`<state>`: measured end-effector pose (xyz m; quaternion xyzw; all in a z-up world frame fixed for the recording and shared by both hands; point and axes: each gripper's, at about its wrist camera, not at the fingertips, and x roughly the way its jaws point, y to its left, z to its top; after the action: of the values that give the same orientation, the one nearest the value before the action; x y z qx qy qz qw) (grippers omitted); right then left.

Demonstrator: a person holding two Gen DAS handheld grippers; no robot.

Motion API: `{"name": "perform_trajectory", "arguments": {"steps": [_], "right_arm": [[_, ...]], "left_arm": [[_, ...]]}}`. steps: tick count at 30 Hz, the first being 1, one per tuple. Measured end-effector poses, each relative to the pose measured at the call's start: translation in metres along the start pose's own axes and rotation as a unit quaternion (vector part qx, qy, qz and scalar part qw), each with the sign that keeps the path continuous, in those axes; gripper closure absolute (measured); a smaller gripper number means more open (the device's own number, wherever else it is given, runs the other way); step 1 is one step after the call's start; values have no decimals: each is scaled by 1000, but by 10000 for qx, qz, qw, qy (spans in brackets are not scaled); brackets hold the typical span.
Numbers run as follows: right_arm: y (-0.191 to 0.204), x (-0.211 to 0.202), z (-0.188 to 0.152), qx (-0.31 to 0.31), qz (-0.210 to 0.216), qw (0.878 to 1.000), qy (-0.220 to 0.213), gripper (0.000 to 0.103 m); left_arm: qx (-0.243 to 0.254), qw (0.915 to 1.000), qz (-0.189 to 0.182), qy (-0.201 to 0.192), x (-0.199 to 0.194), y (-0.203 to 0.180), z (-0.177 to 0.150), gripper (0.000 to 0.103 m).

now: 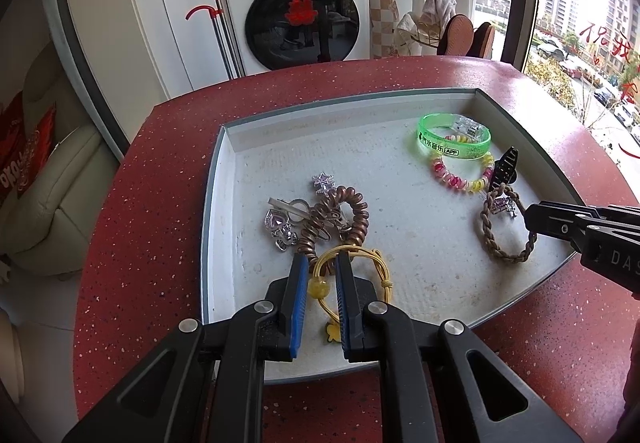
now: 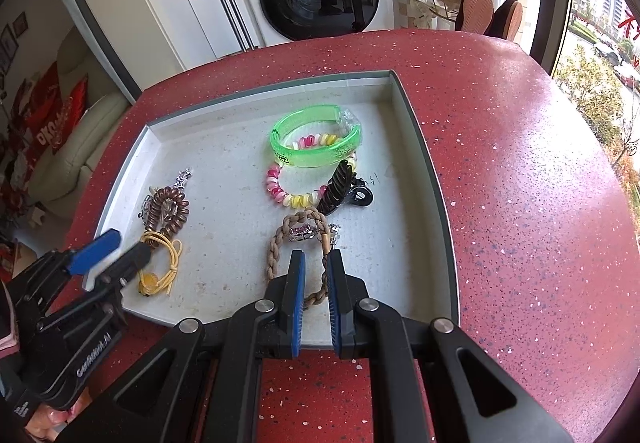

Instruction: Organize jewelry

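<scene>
**Both tongs parted over the jewelry tray**

Now the shallow white square tray with a grey rim (image 1: 216, 179) sits on the red speckled tabletop (image 1: 168, 171), holding all the jewelry. The left gripper (image 1: 322, 263) hovers low at the tray's near-left part, its blue-padded jaws parted on either side of the yellow cord hair tie with a yellow bead (image 1: 352, 275), not visibly pinching it. Just beyond lies the brown spiral coil hair tie (image 1: 340, 219), tangled with silver clips and a small star charm (image 1: 323, 183).

The right gripper (image 2: 316, 263) stands at the near-right part, jaws likewise parted, with a strand of the tan braided hair loop (image 2: 276, 243) passing between them. A small purple rhinestone clip (image 2: 303, 233) lies across that loop. Farther away rest the black claw hair clip (image 2: 338, 187), the pink-and-yellow spiral bracelet (image 2: 280, 195) and, overlapping it, the translucent green plastic bangle (image 2: 312, 159).
</scene>
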<state>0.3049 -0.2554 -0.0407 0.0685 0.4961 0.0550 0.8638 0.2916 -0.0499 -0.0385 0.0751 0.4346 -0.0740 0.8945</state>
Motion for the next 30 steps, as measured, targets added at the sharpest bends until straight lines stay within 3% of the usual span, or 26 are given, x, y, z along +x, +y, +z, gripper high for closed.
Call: {"name": "perform_trajectory", "arguments": {"steps": [1, 2, 4, 11, 12, 14, 15, 19, 21, 23, 30], "right_arm": [[0, -1, 0, 7, 8, 10000, -1, 91], [0, -1, 0, 18, 20, 10000, -7, 91], [-1, -2, 1, 9, 7, 10000, -11, 91], [0, -4, 1, -17, -16, 10000, -15, 90], [0, -5, 2, -17, -29, 10000, -21, 87], [1, -7, 2, -1, -79, 9999, -64, 55], [1, -9, 3, -8, -109, 9999, -108, 48], [8, -16, 4, -161, -185, 9995, -194, 45], [12, -19, 4, -210, -199, 9993, -235, 38], [14, -22, 4, -221, -228, 9990, -318, 22], [13, -29, 0, -165, -234, 9985, -467, 17]], "left_arm": [[-17, 10000, -13, -3, -1, 0, 0, 36], [-64, 9999, 18, -87, -4, 0, 0, 0], [-62, 9992, 90, -381, -14, 0, 0, 0], [-47, 9992, 57, -394, -21, 1, 6, 0], [-72, 9992, 61, -379, -21, 1, 5, 0], [-94, 9993, 89, -346, -20, 3, 5, 0], [-95, 9994, 112, -315, -19, 4, 5, 0], [-130, 9995, 124, -247, -19, 7, 1, 0], [-148, 9995, 120, -232, -20, 8, 0, 0], [-172, 9995, 121, -231, -22, 8, 0, 0], [-192, 9993, 179, -257, -30, 11, -4, 0]]}}
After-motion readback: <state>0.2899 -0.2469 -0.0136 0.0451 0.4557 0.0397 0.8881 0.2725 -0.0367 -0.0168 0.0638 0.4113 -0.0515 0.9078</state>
